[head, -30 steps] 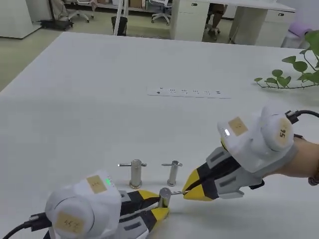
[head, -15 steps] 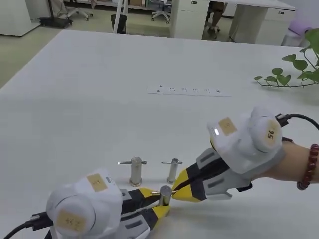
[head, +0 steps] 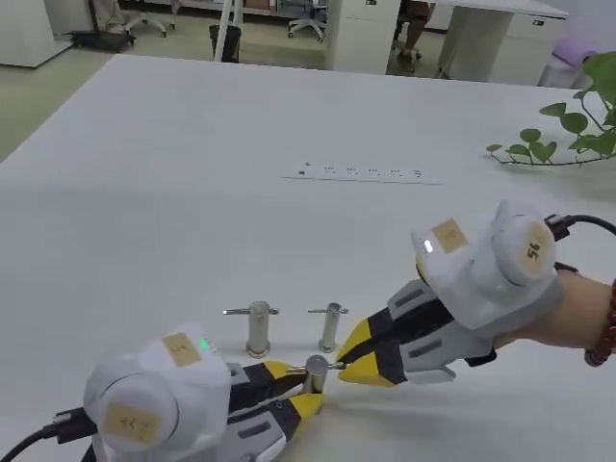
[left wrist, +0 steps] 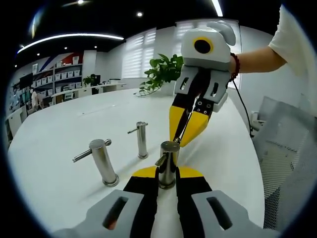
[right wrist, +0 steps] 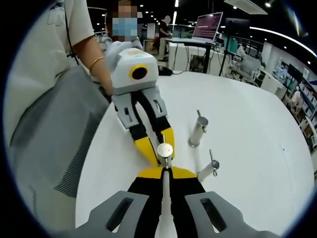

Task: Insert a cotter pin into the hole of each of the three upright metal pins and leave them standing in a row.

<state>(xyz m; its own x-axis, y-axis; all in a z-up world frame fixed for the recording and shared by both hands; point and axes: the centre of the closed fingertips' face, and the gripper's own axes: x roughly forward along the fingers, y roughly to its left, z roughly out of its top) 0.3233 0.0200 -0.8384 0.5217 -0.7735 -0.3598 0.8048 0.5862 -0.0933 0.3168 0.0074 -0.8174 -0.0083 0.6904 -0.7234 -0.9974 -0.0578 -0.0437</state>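
The left tool [head: 300,387] is clamped on the nearest upright pin [head: 316,372] on the worktop [head: 192,192] — the right tool [head: 350,364], just to its right, pinches the cotter pin [head: 333,365] level, long axis pointing leftward through that pin's top.

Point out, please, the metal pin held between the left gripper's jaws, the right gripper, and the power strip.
Metal pin [left wrist: 168,166], left gripper view, on its shaft.
Right gripper [head: 344,364], head view, midway between its yellow tips.
Power strip [head: 361,174], head view, on its middle.
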